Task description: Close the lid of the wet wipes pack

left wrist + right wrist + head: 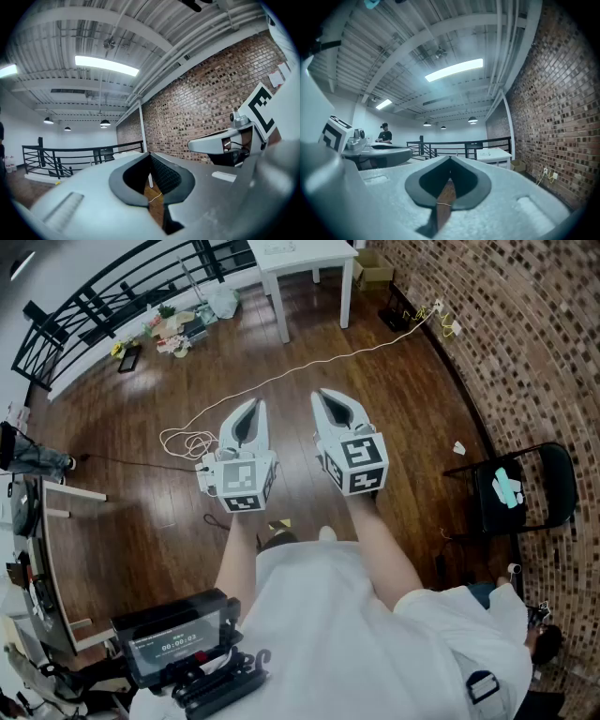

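No wet wipes pack shows in any view. Both grippers are held out in front of the person, side by side above the wooden floor. The left gripper (254, 406) has its jaws together with nothing between them, and its tips (150, 154) meet in its own view. The right gripper (324, 394) is likewise shut and empty, its jaws closing to a point (450, 159). Each gripper view catches the other gripper beside it: the right gripper (220, 140) and the left gripper (384, 152).
A white table (300, 259) stands far ahead by the brick wall (506, 334). A white cable (281, 376) trails over the floor. A black folding chair (544, 484) at the right holds a small teal item (506, 488). Clutter (178, 324) lies by the black railing (112, 296). A person (385, 133) stands far off.
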{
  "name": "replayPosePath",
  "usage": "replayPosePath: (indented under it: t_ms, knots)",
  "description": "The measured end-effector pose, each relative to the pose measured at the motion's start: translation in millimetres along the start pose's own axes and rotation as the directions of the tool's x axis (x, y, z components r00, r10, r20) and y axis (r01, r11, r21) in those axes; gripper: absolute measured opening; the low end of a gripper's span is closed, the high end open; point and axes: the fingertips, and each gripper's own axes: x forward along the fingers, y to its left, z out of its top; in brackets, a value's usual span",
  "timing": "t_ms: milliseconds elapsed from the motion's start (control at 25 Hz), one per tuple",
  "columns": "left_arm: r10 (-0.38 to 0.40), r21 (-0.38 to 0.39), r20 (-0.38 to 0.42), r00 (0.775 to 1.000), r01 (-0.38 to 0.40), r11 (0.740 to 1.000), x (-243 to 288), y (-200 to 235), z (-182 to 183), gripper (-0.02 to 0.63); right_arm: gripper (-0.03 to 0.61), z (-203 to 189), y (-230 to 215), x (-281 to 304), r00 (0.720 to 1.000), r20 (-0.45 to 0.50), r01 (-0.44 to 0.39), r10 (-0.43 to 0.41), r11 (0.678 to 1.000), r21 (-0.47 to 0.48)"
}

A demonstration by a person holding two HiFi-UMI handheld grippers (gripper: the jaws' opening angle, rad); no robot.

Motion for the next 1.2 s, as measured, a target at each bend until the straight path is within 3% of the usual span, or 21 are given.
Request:
replayPosePath:
  t_ms: [320, 600, 840, 960, 1200]
  knots:
    - [0.007, -0.035, -0.038, 0.999, -0.008, 0.999, 7.6, -2.6, -26.2, 0.017, -0.008, -22.8, -2.1, 10.8, 0.999, -0.045, -0.017, 0.017, 1.0, 0.017]
    - [-0.023, -0.087, -0.051, 0.998, 0.018, 0.996, 68.1, 24.4, -60.4, 0.017, -0.008, -47.8, -22.7, 68.1, 0.994, -0.107, 0.002, -0.003, 1.0, -0.005]
    - [-0.036, -0.1, -0.017, 0.999, 0.034, 0.994, 146.1, 87.2, -62.3, 0.017, -0.008, -29.0, -33.0, 172.6, 0.996, -0.083, -0.024, 0.02, 0.999, -0.042]
    - [0.007, -0.082, 0.03, 1.0, -0.005, 0.997, 177.9, 140.1, -56.2, 0.017, -0.008, -12.1, -25.5, 230.9, 0.998, -0.054, -0.028, 0.025, 0.998, -0.053]
    - [0.033, -0.111, 0.042, 0.999, -0.029, 0.993, 213.7, 199.1, -69.5, 0.017, -0.008, -11.7, -20.9, 287.6, 1.0, -0.031, 0.0, -0.003, 0.995, -0.102]
